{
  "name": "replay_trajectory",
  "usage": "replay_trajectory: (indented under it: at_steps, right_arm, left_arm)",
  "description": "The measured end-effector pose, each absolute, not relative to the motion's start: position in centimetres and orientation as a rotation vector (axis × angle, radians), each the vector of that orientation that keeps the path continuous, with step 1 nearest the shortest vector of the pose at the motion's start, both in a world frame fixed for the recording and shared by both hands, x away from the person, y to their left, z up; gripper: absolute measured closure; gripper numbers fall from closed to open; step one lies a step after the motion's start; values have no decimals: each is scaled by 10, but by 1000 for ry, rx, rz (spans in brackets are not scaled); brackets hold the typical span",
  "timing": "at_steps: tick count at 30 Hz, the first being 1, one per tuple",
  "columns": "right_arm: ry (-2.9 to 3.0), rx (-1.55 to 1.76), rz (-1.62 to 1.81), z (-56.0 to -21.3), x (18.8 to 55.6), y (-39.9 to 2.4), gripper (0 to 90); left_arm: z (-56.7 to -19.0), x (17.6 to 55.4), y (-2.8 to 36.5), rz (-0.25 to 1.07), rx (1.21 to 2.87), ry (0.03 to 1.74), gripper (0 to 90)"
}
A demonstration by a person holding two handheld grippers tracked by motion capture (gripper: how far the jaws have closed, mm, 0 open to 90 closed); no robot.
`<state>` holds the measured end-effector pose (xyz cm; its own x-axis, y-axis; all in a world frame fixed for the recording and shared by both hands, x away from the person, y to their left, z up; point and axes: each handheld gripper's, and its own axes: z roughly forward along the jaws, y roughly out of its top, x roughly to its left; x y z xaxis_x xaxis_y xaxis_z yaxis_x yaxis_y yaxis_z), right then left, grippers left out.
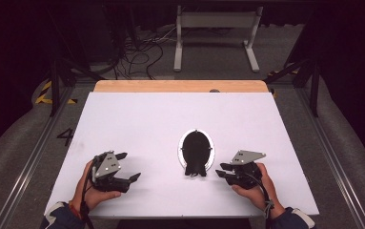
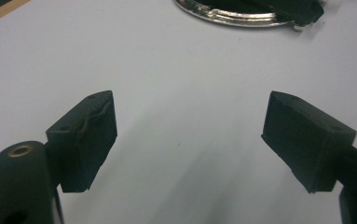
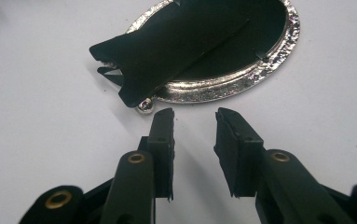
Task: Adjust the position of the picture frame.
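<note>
An oval silver picture frame (image 1: pixel 196 149) lies face down on the white table (image 1: pixel 170 114), its black backing and folding stand (image 3: pixel 176 42) turned up. Near the front edge, left of the frame, my left gripper (image 1: pixel 130 166) is held by a hand. Its jaws stand wide open over bare table (image 2: pixel 188 121), with the frame's rim (image 2: pixel 241 16) farther off. My right gripper (image 1: pixel 220 170) sits just right of the frame's lower end. Its pads are a narrow gap apart with nothing between them (image 3: pixel 194 119), close to the silver rim (image 3: pixel 223 86) and apart from it.
A wooden strip (image 1: pixel 180 86) runs along the table's far edge. Behind it on the floor stand a white metal frame (image 1: pixel 217 33) and a tangle of cables (image 1: pixel 142 52). Metal rails flank the table on both sides.
</note>
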<state>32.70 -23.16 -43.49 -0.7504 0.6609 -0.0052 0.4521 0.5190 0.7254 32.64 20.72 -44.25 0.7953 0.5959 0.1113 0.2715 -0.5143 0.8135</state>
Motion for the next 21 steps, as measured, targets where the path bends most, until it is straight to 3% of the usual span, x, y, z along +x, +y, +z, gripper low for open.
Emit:
replay_trajectory:
  at_steps: [8, 21]
  right_arm:
    - [2552, 900, 1040, -439, 328, -219, 671]
    - [2628, 857, 1011, -445, 329, -201, 658]
  left_arm:
    - [-454, 317, 239, 465, 2062, 765, 132]
    - [-457, 316, 238, 480, 2068, 772, 121]
